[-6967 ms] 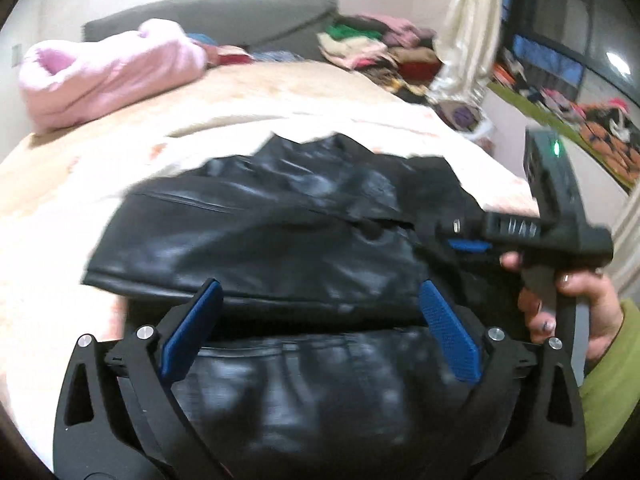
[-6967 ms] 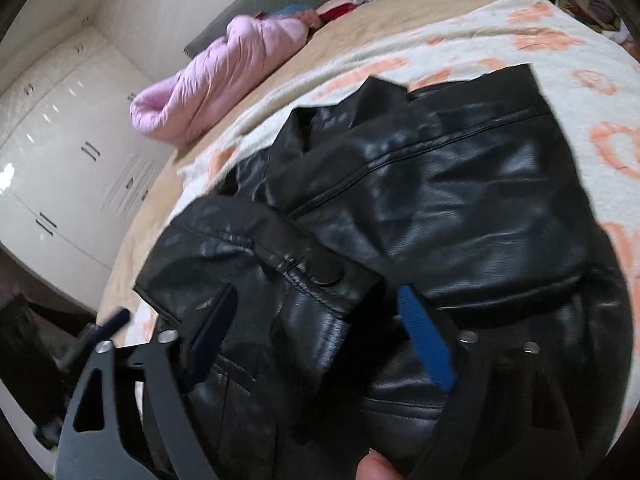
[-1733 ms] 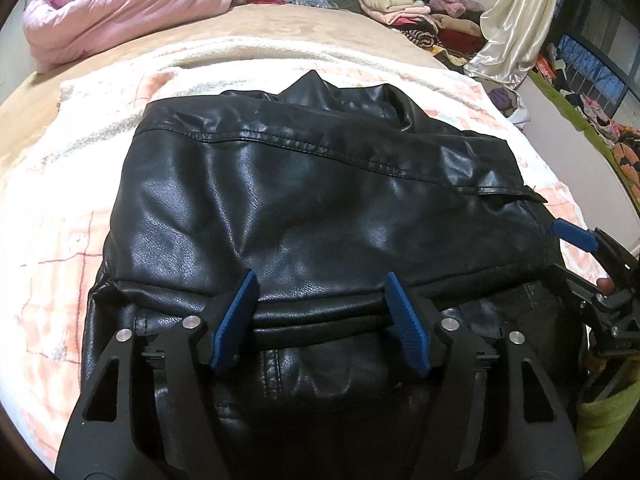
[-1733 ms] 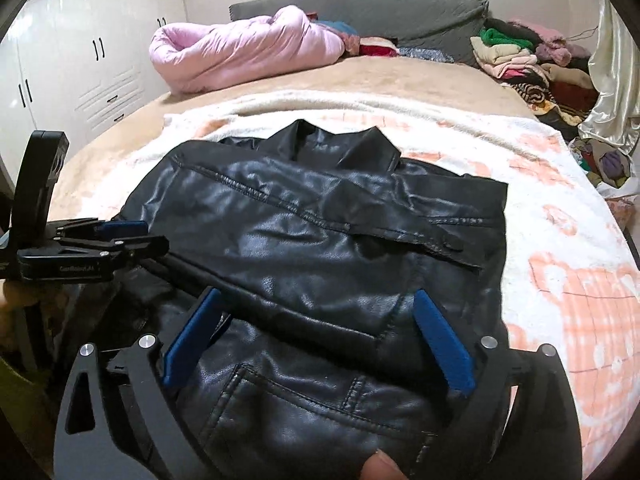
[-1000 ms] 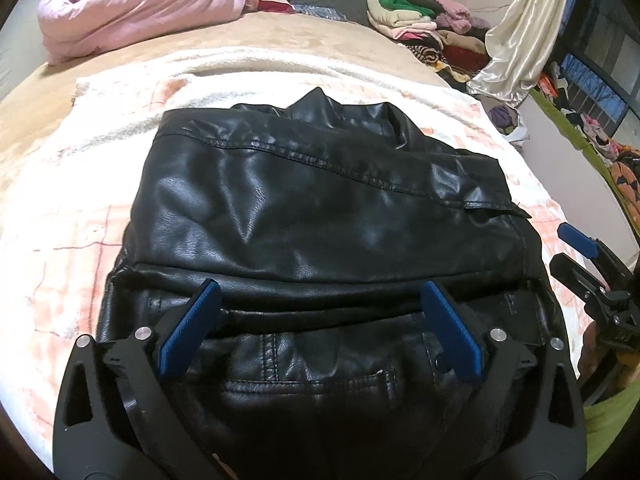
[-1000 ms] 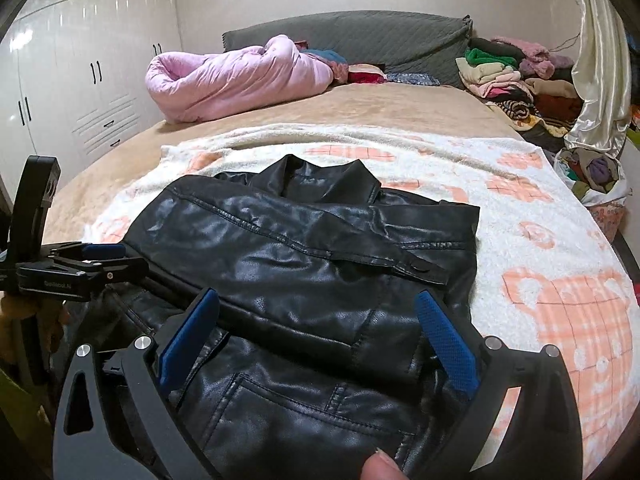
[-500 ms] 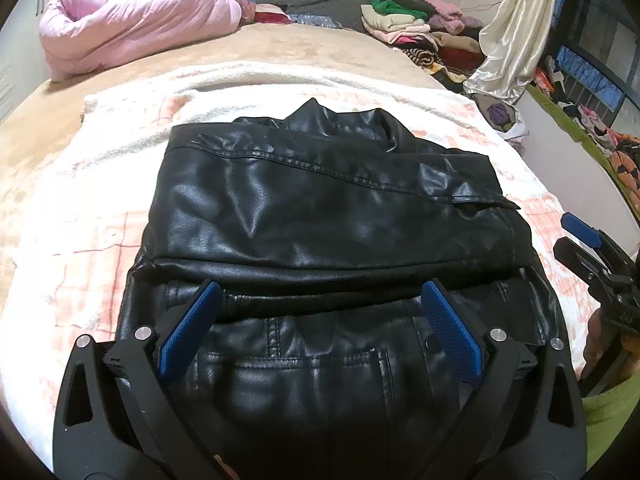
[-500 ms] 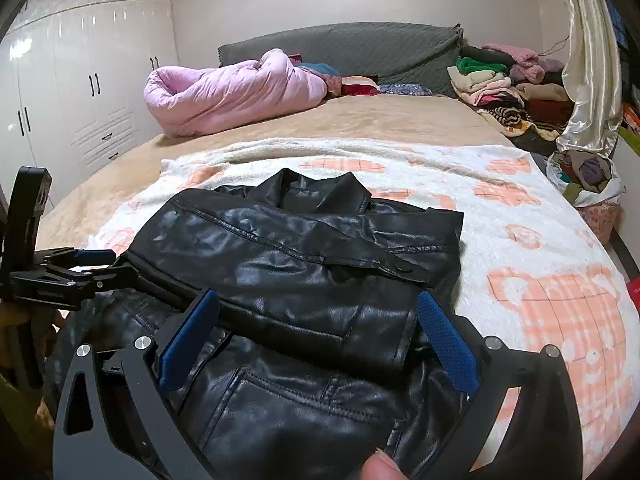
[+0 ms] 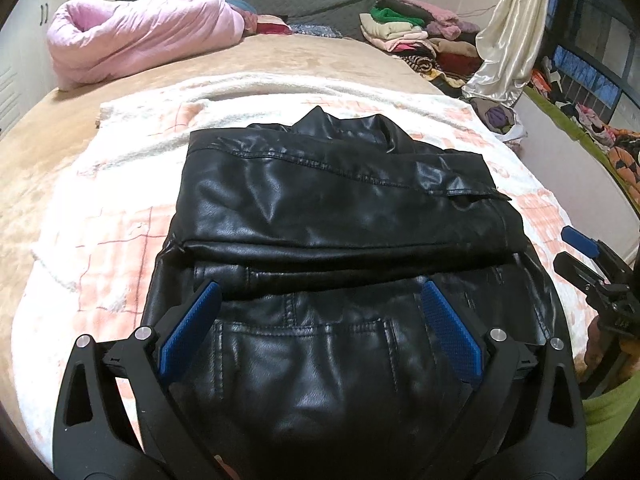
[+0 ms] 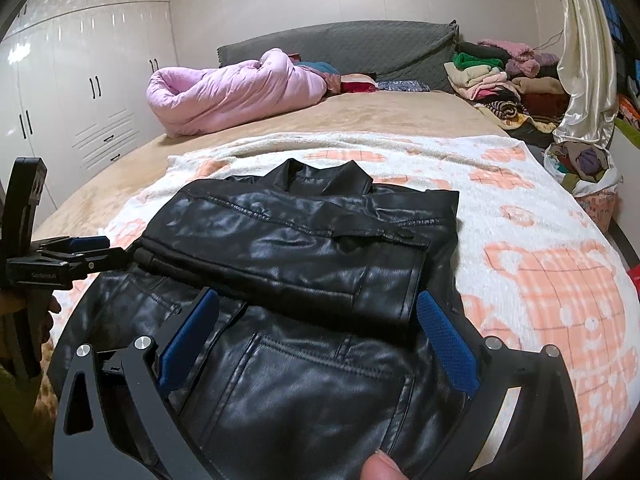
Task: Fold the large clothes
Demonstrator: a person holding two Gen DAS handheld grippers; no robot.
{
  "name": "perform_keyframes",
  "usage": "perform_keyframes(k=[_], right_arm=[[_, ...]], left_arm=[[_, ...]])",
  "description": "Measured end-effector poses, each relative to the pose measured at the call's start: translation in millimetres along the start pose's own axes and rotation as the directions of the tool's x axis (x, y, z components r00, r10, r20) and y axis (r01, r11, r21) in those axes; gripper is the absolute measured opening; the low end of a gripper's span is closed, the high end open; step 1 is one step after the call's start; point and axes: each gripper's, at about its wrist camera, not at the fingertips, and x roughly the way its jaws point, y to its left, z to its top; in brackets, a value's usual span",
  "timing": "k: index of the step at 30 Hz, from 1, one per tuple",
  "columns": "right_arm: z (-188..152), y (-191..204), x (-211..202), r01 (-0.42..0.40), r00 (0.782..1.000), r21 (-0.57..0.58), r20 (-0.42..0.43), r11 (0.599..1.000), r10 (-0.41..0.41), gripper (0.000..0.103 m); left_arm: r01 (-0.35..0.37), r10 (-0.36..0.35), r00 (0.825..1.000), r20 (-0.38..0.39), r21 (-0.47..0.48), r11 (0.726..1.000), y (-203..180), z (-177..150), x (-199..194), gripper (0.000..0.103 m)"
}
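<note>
Two hand-held grippers hang low over a black leather jacket lying partly folded on a white-and-orange blanket in the middle of both frames. The left hand-held gripper points forward at lower centre, its blue pads spread wide, gripping nothing. The right hand-held gripper sits likewise, wide open and empty, a fingertip showing at the bottom edge. A pink duvet lies at upper left.

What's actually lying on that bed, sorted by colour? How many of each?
Black: 1, the leather jacket
Pink: 1, the bundled quilt
White with orange pattern: 1, the blanket under the jacket
Total: 3. The mixed clothes pile at the far corner is too jumbled to count.
</note>
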Motion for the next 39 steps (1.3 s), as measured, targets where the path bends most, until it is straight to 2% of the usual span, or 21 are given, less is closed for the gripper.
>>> perform_keyframes(k=[6,27,39], right_arm=[[-10.1,6.9,-6.8,0.002,1.0,-0.001,-0.013,1.0,-0.002,0.098],[-47.1,26.0,-31.7,0.005,0.996,-0.024,-0.092,1.0,-0.007,0.098],[-71.8,1.0,-47.7,0.074,0.981,0.032,-0.183,0.997,-0.067,0.098]], left_arm=[[-0.03,0.03,0.999,0.015,0.02,0.999,0.9,-9.1,-8.2,0.094],[-0.035,0.035,0.999,0.01,0.047,0.998,5.3,-43.0,-28.1,0.094],[-0.065,0.066,0.998,-0.013,0.029,0.997,27.8,-68.8,-43.1,0.094]])
